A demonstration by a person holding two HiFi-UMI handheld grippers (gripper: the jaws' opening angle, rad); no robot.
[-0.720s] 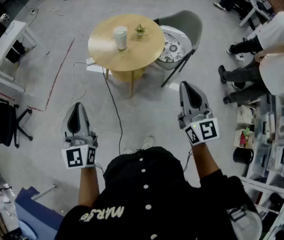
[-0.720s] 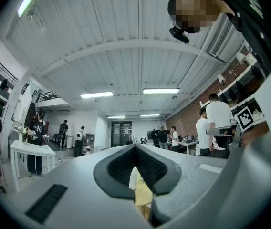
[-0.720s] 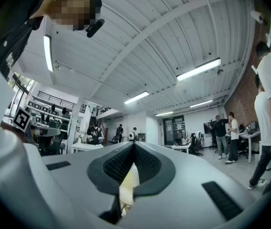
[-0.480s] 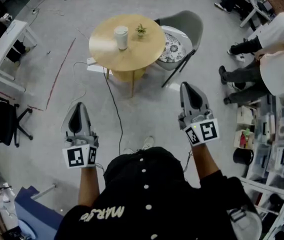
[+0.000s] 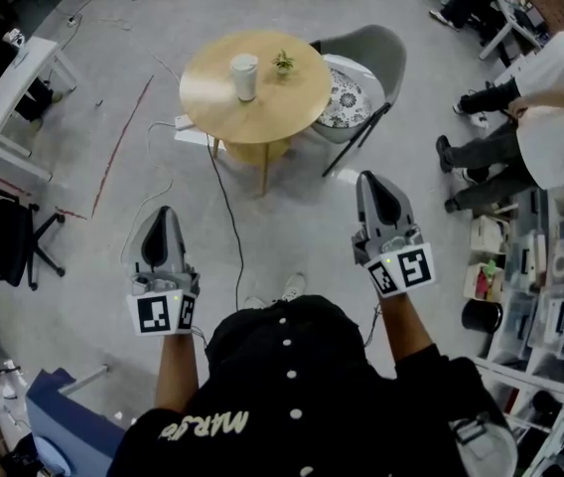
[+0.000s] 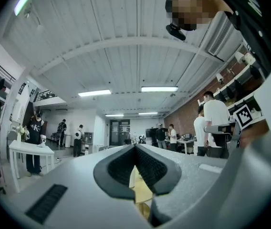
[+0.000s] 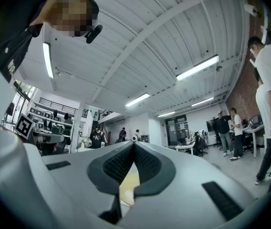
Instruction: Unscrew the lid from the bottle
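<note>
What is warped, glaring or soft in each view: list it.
Head view: evenly lit, sharp, table and bottle clear, edges bowed. Left gripper view: heavy fisheye, black corners, bright ceiling lights, left gripper soft close up. Right gripper view: same, right gripper soft.

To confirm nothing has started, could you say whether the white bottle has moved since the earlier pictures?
No: the white bottle stands where it was on the round wooden table, beside the small green plant.

Open-plan office and lab workspace.
Strip lights [image 6: 159, 88] on a ribbed ceiling [image 6: 126, 42] and a brick wall [image 6: 188, 114] ahead of the left gripper [image 5: 163, 217]; storage shelves [image 5: 550, 296] right of the right gripper [image 5: 373, 182]; a white desk [image 5: 9, 87] far left; people [image 6: 215, 123] standing about.
</note>
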